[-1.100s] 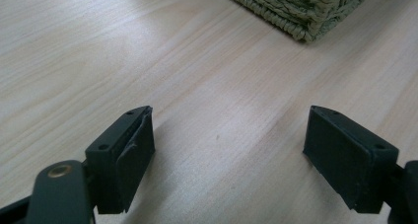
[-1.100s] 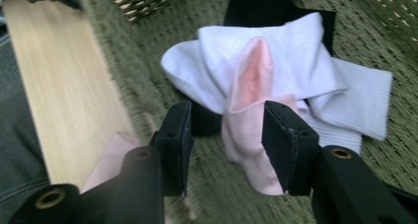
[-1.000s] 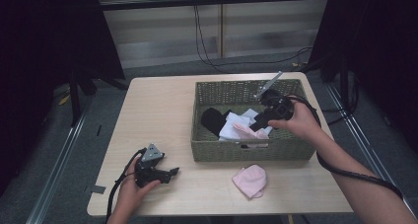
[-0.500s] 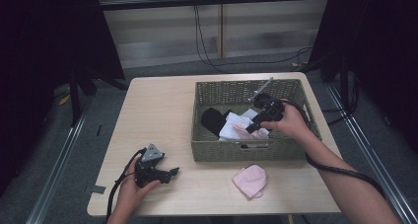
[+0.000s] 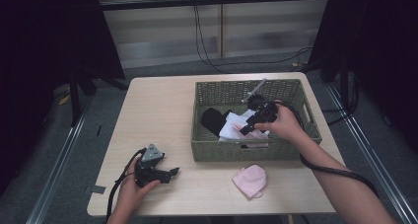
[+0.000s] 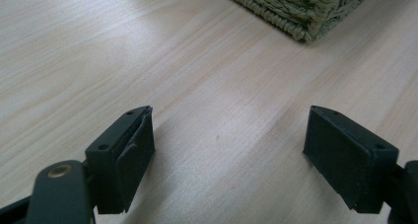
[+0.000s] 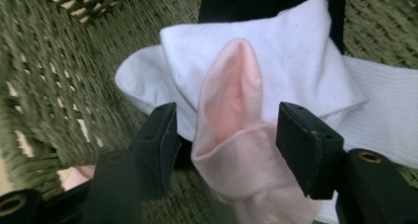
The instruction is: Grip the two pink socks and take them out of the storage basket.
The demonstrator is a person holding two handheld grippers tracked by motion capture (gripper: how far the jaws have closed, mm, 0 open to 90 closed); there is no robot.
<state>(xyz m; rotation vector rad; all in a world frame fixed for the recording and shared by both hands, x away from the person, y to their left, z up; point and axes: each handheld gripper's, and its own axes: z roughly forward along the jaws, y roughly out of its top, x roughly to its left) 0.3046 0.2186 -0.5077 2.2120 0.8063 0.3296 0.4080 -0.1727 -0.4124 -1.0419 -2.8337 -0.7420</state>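
Between open right tongs (image 7: 224, 135): pink sock (image 7: 231, 115).

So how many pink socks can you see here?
2. One pink sock lies inside the basket on the white socks, between the right tool's open jaws. The other lies on the table in front of the basket. More may be hidden underneath.

A pale wooden table (image 5: 162, 115) stands on grey carpet (image 5: 162, 68) among black curtains (image 5: 44, 46).
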